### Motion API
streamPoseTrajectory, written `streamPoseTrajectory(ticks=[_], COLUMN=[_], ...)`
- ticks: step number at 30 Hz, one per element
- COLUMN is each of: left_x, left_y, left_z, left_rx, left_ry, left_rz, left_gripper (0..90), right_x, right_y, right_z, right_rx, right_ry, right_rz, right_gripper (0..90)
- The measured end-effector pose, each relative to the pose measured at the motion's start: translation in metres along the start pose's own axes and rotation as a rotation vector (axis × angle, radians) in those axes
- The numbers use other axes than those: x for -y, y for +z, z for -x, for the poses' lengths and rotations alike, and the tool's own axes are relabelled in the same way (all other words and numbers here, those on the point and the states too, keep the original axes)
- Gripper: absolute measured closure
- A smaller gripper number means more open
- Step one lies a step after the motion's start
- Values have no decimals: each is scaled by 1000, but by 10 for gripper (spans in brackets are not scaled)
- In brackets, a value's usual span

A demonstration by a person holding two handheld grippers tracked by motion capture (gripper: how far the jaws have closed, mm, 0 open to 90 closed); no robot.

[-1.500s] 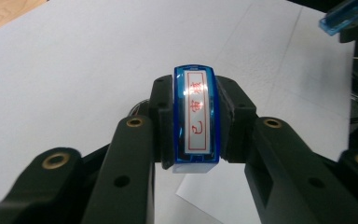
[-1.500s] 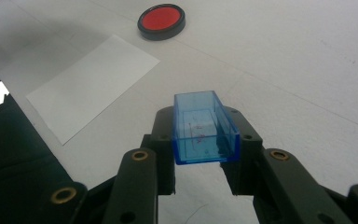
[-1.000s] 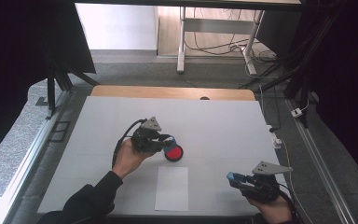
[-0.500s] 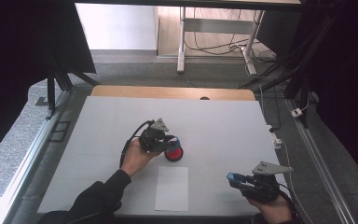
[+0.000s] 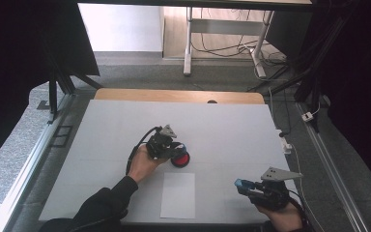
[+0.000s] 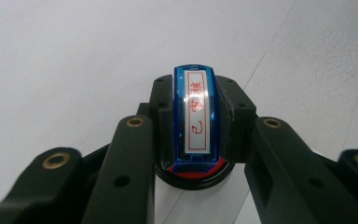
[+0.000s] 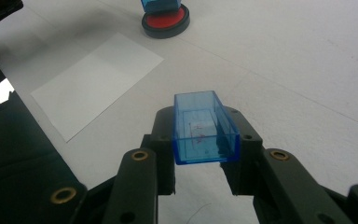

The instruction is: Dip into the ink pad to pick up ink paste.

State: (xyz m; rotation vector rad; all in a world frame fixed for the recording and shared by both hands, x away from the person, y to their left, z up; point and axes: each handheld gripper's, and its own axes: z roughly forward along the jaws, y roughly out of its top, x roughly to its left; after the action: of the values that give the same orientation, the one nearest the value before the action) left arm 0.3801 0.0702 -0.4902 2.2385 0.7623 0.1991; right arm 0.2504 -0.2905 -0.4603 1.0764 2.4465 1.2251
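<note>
My left gripper (image 5: 174,149) is shut on a blue stamp (image 6: 196,119) with a white label in red characters. The stamp's lower end rests on the round red ink pad (image 5: 180,159) in its black dish (image 6: 193,178), mid-table. In the right gripper view the same stamp (image 7: 161,4) stands on the ink pad (image 7: 165,19) at the far top. My right gripper (image 5: 245,185) sits near the table's front right, shut on a clear blue stamp cap (image 7: 203,128) whose hollow faces up. A white paper sheet (image 5: 178,195) lies flat between the two hands.
The grey table top (image 5: 232,130) has a wooden strip (image 5: 174,95) along its far edge. Metal rails run down both sides. Beyond it stand desk legs (image 5: 188,43) with cables (image 5: 290,92) on the floor. A dark sleeve (image 5: 101,208) lies over the front edge.
My left gripper has sunk and shifted slightly right, bringing the stamp down onto the red ink pad. The right gripper has held still.
</note>
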Motion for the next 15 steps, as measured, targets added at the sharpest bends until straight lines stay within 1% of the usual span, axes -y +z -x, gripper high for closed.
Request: streamPoseTrajectory(ticks=[6, 9, 11, 15], left_x=[0, -1, -2, -4], left_y=[2, 2, 3, 4], left_z=[-1, -1, 0, 4], left_rx=[2, 3, 2, -15], left_ry=[-7, -10, -5, 22], left_rz=[-4, -16, -22, -37], left_gripper=[704, 705, 706, 707], right_x=[0, 0, 0, 0], right_y=[0, 0, 1, 1], right_z=[0, 0, 0, 0], right_rx=[-3, -4, -4, -3], right_ry=[-1, 0, -1, -1], right_rz=[-4, -2, -3, -6], right_gripper=[683, 683, 683, 682])
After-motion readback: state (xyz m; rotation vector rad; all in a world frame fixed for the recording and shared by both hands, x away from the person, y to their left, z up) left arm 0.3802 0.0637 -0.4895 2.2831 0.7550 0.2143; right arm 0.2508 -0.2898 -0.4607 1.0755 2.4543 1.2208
